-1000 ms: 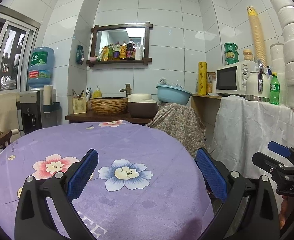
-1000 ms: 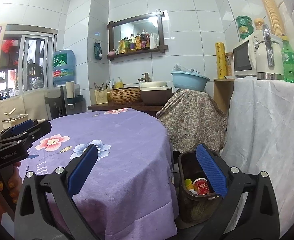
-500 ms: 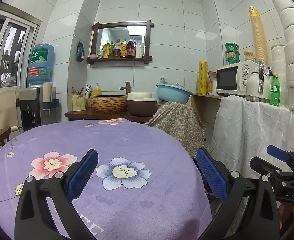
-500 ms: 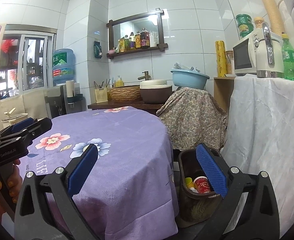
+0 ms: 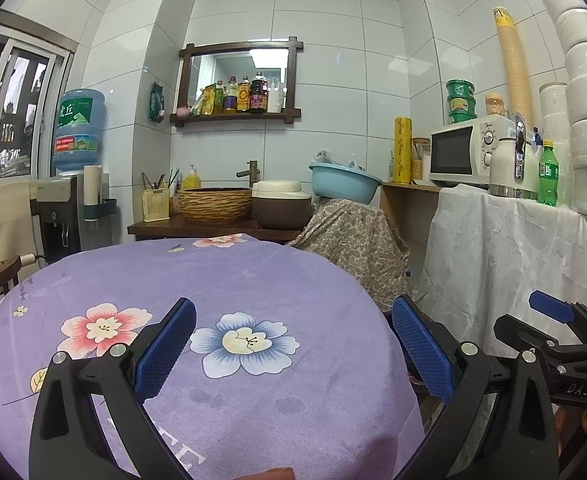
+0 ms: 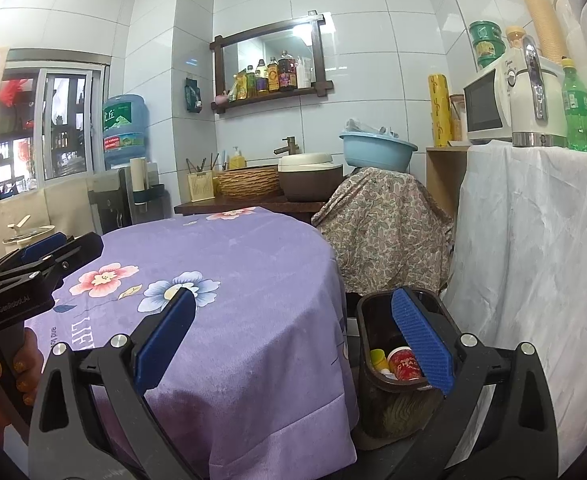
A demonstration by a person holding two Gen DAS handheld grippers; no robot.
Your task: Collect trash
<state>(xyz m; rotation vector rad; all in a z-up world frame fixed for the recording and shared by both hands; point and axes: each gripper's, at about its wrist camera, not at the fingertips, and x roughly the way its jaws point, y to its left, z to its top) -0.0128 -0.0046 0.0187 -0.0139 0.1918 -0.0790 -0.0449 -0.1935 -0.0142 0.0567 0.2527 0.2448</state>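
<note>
A dark brown trash bin (image 6: pixel 377 312) stands on the floor to the right of the round table, with a red can (image 6: pixel 403 364) and a yellow piece (image 6: pixel 377 358) inside. My right gripper (image 6: pixel 293 344) is open and empty, held above the table's right edge and the bin. My left gripper (image 5: pixel 293 354) is open and empty over the purple flowered tablecloth (image 5: pixel 213 280). I see no trash on the tablecloth. The right gripper also shows in the left wrist view (image 5: pixel 561 320), and the left gripper shows in the right wrist view (image 6: pixel 45 256).
A floral-covered stand (image 6: pixel 389 232) with a blue basin (image 6: pixel 377 148) is behind the bin. A white-draped counter (image 6: pixel 533 240) with a microwave (image 5: pixel 465 152), kettle and green bottle is on the right. A water dispenser (image 5: pixel 73 200) stands at the left.
Both grippers have drifted slightly; the views shifted a little. Both stay open and empty.
</note>
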